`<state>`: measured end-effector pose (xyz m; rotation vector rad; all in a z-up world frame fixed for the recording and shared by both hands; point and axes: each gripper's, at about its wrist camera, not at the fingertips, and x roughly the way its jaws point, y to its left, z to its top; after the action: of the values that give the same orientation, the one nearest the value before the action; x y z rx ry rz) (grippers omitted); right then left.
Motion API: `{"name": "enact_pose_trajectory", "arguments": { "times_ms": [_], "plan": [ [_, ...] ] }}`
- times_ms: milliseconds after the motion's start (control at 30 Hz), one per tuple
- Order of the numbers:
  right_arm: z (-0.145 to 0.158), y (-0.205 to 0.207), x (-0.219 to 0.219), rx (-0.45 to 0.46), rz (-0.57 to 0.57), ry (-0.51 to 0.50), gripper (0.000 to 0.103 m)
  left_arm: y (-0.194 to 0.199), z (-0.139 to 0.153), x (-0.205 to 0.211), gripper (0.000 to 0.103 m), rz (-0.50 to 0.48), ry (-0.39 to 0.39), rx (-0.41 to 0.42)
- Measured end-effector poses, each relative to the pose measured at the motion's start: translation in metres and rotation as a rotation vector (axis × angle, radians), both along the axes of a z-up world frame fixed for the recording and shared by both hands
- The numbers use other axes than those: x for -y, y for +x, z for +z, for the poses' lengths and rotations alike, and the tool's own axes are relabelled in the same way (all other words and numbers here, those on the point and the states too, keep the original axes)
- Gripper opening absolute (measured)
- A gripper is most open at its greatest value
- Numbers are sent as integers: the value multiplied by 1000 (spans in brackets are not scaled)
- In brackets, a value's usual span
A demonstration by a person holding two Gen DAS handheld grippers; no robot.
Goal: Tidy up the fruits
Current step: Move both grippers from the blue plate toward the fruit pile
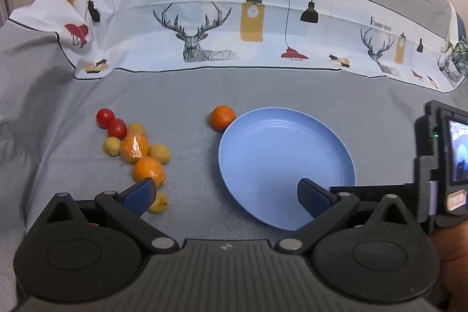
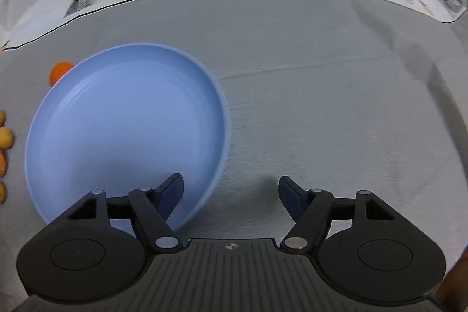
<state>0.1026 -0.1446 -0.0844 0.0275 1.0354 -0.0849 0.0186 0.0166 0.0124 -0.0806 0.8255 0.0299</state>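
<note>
Two red cherry tomatoes (image 1: 109,122) head the fruit cluster (image 1: 137,149) of oranges and small yellow fruits at ten o'clock. The left gripper (image 1: 226,195) hovers, jaws apart, empty. A lone round orange (image 1: 223,117) touches the round blue plastic plate (image 1: 280,160) at one o'clock. The right gripper (image 2: 231,192) gapes wide, holding nothing.

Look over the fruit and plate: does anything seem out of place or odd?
Yes. One orange sits alone against the blue plate rim, apart from the fruit cluster. One cluster orange looks plastic-wrapped. The plate holds nothing.
</note>
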Motion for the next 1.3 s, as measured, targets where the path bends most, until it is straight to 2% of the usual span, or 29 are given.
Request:
{"name": "enact_pose_trajectory", "arguments": {
  "times_ms": [267, 300, 400, 500, 633, 700, 767, 833, 967, 1167, 1300],
  "plan": [
    [8, -9, 37, -44, -18, -40, 73, 8, -8, 10, 103, -24, 22, -38],
    [12, -11, 43, -40, -20, -21, 73, 9, -9, 10, 103, -23, 22, -43],
    [23, -19, 28, 15, 13, 35, 71, 10, -11, 12, 103, -20, 13, -58],
    [40, -33, 25, 64, 76, 13, 76, 12, -14, 12, 103, -17, 18, -71],
    [52, -38, 28, 106, 111, 38, 77, 14, -14, 15, 103, -18, 23, -82],
    [55, -39, 25, 117, 117, 40, 82, 15, -15, 17, 103, -21, 25, -85],
    [59, -39, 26, 122, 120, 0, 88, 16, -16, 19, 103, -22, 26, -88],
    [58, -40, 23, 171, 131, -39, 90, 17, -16, 19, 103, -25, 19, -90],
    [59, -42, 18, 219, 131, -34, 96, 18, -16, 20, 103, -21, 9, -84],
    [60, -44, 28, 238, 101, -22, 96, 18, -13, 23, 103, -53, -56, -78],
    [59, -44, 26, 244, 88, -45, 96, 19, -14, 28, 103, -56, -44, -82]
  ]
}}
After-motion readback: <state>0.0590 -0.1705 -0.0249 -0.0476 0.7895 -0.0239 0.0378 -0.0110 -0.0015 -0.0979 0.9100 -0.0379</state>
